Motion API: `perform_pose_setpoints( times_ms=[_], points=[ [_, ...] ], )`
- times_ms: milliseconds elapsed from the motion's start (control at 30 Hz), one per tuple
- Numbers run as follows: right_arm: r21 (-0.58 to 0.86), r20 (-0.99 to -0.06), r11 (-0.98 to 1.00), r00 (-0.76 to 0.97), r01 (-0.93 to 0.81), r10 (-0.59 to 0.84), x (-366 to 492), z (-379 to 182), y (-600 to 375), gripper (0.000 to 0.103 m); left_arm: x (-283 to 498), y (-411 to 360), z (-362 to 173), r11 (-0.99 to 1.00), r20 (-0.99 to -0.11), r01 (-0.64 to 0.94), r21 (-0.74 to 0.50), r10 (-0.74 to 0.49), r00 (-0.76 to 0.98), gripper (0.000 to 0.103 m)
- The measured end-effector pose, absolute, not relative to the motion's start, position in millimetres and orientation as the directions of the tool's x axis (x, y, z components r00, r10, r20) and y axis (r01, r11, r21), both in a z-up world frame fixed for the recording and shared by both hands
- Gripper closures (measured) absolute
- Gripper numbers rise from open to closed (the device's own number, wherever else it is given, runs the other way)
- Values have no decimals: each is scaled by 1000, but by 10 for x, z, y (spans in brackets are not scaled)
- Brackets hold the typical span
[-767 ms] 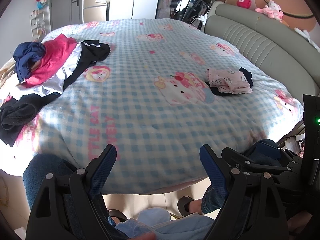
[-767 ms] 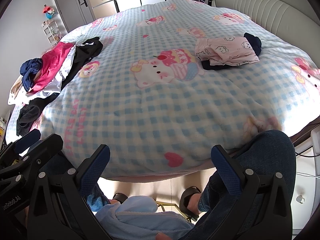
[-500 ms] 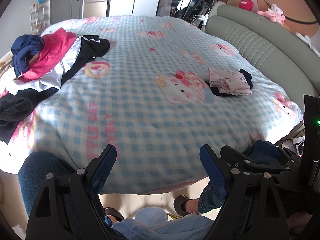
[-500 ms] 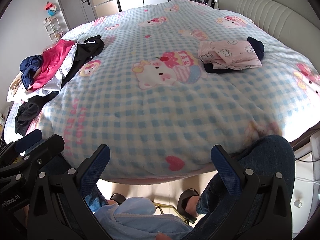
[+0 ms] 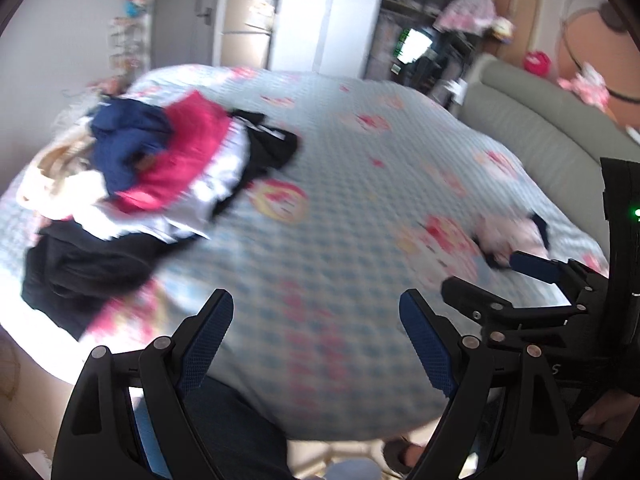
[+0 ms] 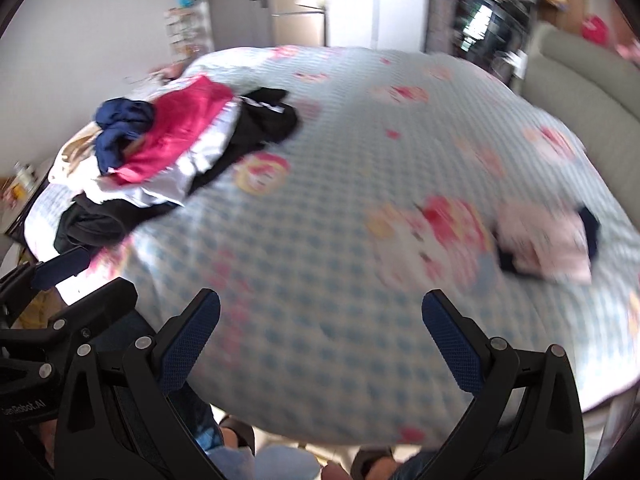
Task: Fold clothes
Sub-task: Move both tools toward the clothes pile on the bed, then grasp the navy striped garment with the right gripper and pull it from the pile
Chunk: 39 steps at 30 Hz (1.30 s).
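Observation:
A heap of unfolded clothes (image 5: 160, 168), red, navy, white and black, lies on the left side of the bed; it also shows in the right wrist view (image 6: 168, 148). A folded pink garment on a dark one (image 6: 548, 240) lies at the right, also in the left wrist view (image 5: 508, 236). My left gripper (image 5: 316, 312) is open and empty over the near edge of the bed. My right gripper (image 6: 320, 312) is open and empty beside it. Both views are blurred by motion.
The bed carries a blue checked blanket (image 5: 360, 200) with cartoon prints. A grey padded headboard (image 5: 540, 128) runs along the right. A cabinet (image 6: 298, 20) and a door stand at the far wall. The person's legs and sandals show below the grippers.
Both grippers have lifted and swung toward the left, so the clothes heap sits nearer the middle of each view. Both stay open and empty.

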State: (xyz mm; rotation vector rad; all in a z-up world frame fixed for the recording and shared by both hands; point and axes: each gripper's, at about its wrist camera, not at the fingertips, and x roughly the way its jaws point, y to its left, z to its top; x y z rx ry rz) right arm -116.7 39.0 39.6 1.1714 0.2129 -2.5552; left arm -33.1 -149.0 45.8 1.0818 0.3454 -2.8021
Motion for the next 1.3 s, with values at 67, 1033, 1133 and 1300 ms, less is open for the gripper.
perform_pose_setpoints(
  times_ms=[67, 1033, 1133, 1300],
  points=[
    [-13, -752, -922, -612, 388, -247, -1285, 455, 152, 1, -386, -1810, 517, -956, -659, 246, -163, -81, -748, 16],
    [107, -703, -681, -430, 724, -567, -2668, 170, -2348, 93, -1549, -3662, 194, -857, -631, 318, -406, 11, -776, 91],
    [97, -679, -693, -462, 714, -571, -2530, 321, -2047, 94, -1545, -3354, 277, -868, -612, 242, -433, 86, -786, 96],
    [84, -634, -727, -526, 682, -566, -2128, 549, -1330, 95, -1488, -2548, 265, -884, -606, 111, -453, 214, -766, 96]
  ],
)
